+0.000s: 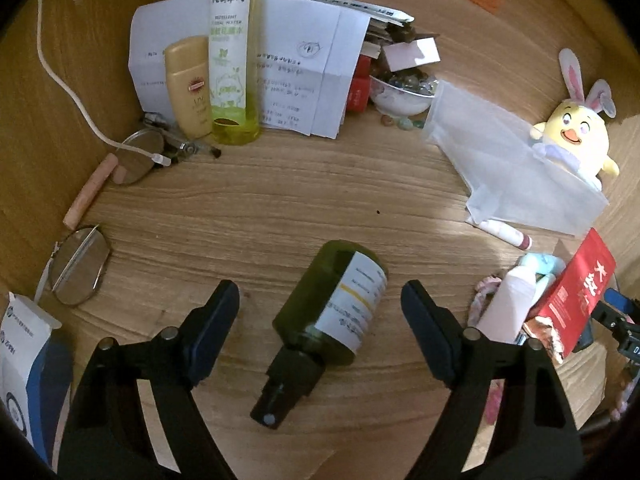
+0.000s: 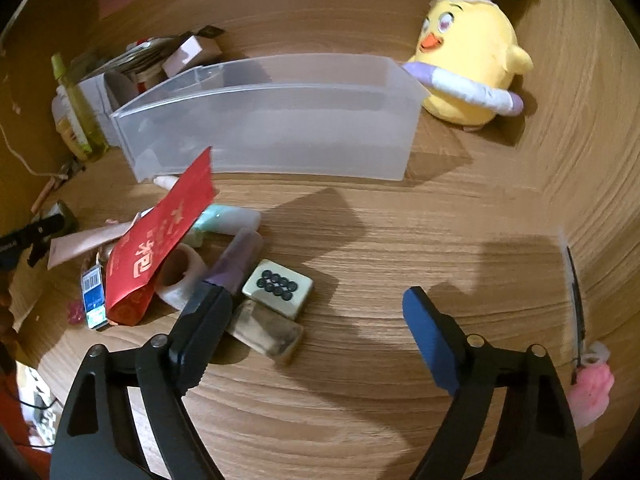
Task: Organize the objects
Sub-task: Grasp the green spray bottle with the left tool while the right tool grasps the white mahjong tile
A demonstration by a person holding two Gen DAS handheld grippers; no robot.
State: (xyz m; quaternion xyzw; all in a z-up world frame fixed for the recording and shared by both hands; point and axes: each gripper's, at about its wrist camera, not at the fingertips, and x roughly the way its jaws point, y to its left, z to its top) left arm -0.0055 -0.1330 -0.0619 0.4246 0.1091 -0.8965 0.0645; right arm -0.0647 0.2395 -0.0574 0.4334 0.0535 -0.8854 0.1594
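Bottle (image 1: 334, 304) lying between spread left gripper (image 1: 320, 300) fingers, untouched.

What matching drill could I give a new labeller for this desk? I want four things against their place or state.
Things:
1. dark green spray bottle
2. tall yellow-green bottle
3. clear plastic bin
4. mahjong tile

Places or states:
A. standing upright against papers
B. lying on its side between open gripper fingers
C. dotted face up, beside the right gripper's finger
D. in front of the yellow plush chick

Pairs: 1-B, 2-A, 3-D, 4-C
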